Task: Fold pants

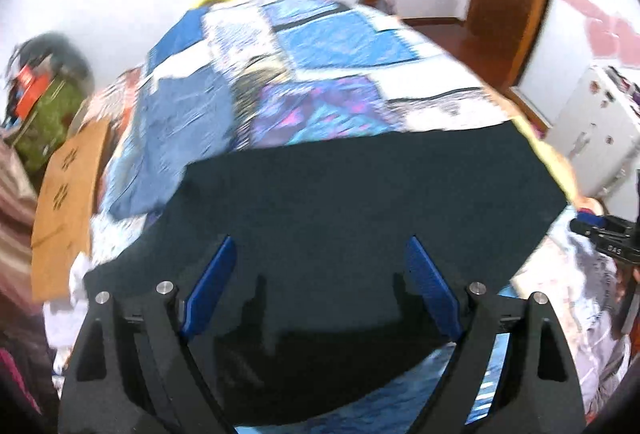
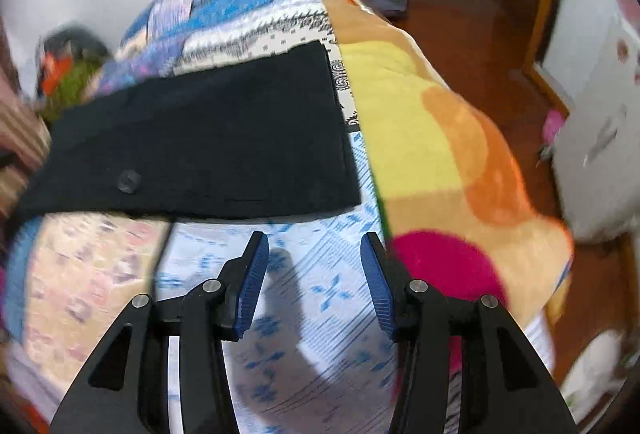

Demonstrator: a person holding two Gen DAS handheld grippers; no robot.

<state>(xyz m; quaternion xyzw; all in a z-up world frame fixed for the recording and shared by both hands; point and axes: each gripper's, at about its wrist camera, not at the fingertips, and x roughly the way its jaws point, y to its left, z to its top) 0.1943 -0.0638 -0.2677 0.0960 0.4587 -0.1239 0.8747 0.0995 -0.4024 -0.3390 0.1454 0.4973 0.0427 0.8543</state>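
Left wrist view is showing the pants (image 1: 360,202) lying flat across the middle and lower part of the frame on the bed (image 1: 328,46), a dark slab with straight edges, so I'm guessing they're already folded at least once. The left gripper (image 1: 320,286) is hovering right over them with its fingers (image 1: 210,290) spread wide, holding nothing. The cloth is looking soft and fairly light, probably a bit floppy, so pinching an outer corner or the hem edge should be working better than grabbing mid-panel.

Right wrist view is giving what the other can't: a button (image 2: 129,181) near the lower left edge of the pants (image 2: 208,138) and the square right-hand end at centre frame. The right gripper (image 2: 314,278) is sitting just short of that edge over the quilt (image 2: 280,334), fingers (image 2: 252,286) released and empty too.
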